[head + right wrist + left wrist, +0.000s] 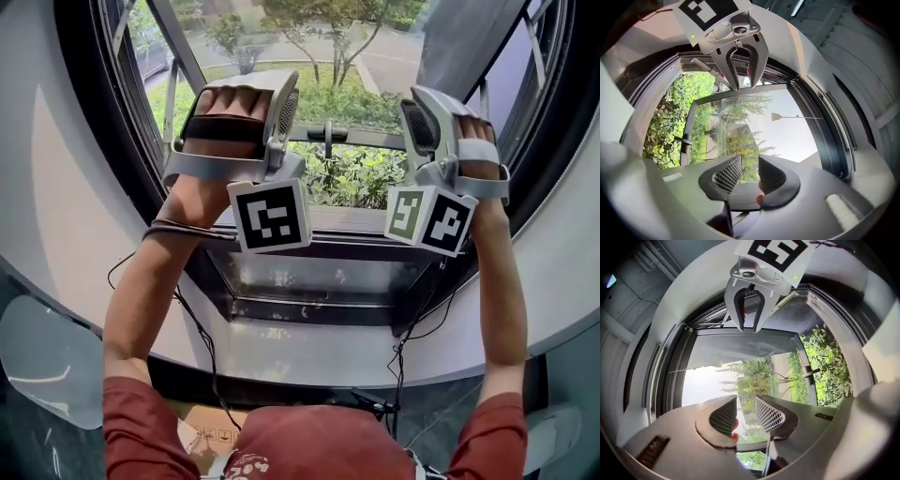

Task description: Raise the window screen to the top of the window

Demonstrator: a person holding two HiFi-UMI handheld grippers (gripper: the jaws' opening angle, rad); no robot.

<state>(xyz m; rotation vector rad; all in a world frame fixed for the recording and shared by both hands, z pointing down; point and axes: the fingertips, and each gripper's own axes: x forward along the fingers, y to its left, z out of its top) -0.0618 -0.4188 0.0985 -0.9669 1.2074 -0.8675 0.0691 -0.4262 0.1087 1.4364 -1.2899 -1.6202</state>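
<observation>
Forearms (141, 300) reach up to the window (670, 380), left gripper (745, 411) and right gripper (750, 171) with jaws partly apart, holding nothing. Beyond the jaws the opening looks unscreened; a pull cord (776, 116) dangling above them suggests the screen is already rolled at top.
</observation>
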